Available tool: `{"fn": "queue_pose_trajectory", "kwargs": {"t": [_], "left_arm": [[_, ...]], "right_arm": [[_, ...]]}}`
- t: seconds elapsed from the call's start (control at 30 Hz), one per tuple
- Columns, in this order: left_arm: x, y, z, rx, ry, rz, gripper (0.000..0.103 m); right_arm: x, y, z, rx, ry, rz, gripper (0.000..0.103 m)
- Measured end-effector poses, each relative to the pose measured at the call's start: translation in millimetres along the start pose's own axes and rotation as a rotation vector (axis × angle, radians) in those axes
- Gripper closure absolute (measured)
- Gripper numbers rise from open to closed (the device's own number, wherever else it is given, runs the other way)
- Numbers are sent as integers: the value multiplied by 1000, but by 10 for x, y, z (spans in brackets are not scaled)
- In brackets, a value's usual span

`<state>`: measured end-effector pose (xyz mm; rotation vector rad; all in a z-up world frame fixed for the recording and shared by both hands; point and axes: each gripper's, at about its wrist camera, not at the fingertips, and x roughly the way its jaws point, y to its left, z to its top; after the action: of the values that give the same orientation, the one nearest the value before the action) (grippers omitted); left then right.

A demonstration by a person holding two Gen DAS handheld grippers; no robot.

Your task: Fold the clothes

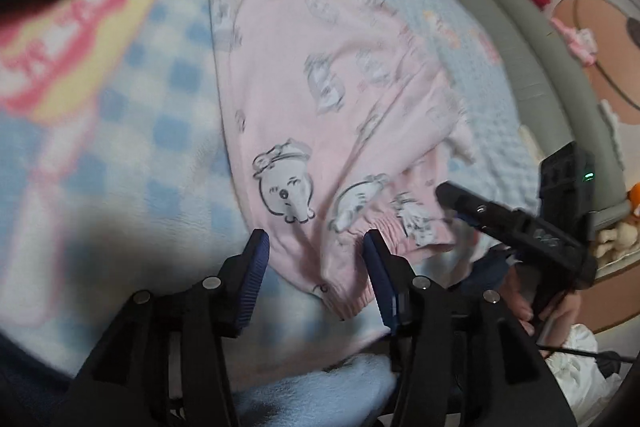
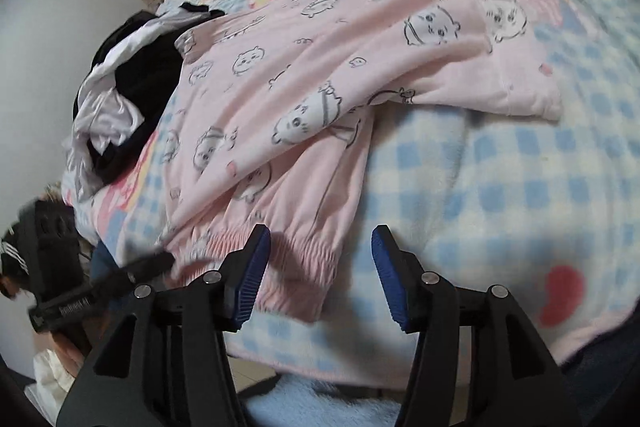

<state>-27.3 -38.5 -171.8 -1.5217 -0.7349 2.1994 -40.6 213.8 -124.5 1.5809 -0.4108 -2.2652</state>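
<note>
Pink top [image 2: 304, 75] lies on checked blanket [image 2: 500, 187], hem twd grippers. L gripper [image 1: 316, 251]: jaws apart, straddling hem. R gripper [image 2: 322, 247]: jaws apart, empty, over hem edge.

Setting was a home bedroom: a bed under a blue checked blanket [image 2: 500, 163], pink pyjamas [image 2: 304, 75], heaped clothes [image 2: 120, 99], toys on a floor mat [image 1: 576, 39].

Garment [image 2: 304, 95] on blanket [image 2: 500, 187] — pile [image 2: 120, 99] behind
</note>
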Motion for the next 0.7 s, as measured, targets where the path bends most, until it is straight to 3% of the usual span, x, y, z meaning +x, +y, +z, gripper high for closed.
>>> {"fn": "queue_pose_trajectory", "kwargs": {"t": [0.07, 0.13, 0.17, 0.2, 0.43, 0.7], "left_arm": [[8, -30, 3, 12, 2, -5, 61], [-22, -84, 3, 34, -5, -9, 76], [-42, -115, 5, 44, -12, -8, 87], [-74, -144, 8, 51, -20, -6, 91], [-290, -387, 0, 105, -50, -12, 91], [-118, -47, -95, 25, 72, -15, 91]], "right_arm": [[59, 13, -36, -5, 8, 6, 49], [45, 81, -80, -44, -7, -6, 67], [37, 115, -102, -64, -15, -12, 84], [-1, 129, -113, -69, -28, -14, 92], [-303, 162, -177, -79, -101, -14, 93], [-443, 157, -306, -76, -97, 10, 93]]}}
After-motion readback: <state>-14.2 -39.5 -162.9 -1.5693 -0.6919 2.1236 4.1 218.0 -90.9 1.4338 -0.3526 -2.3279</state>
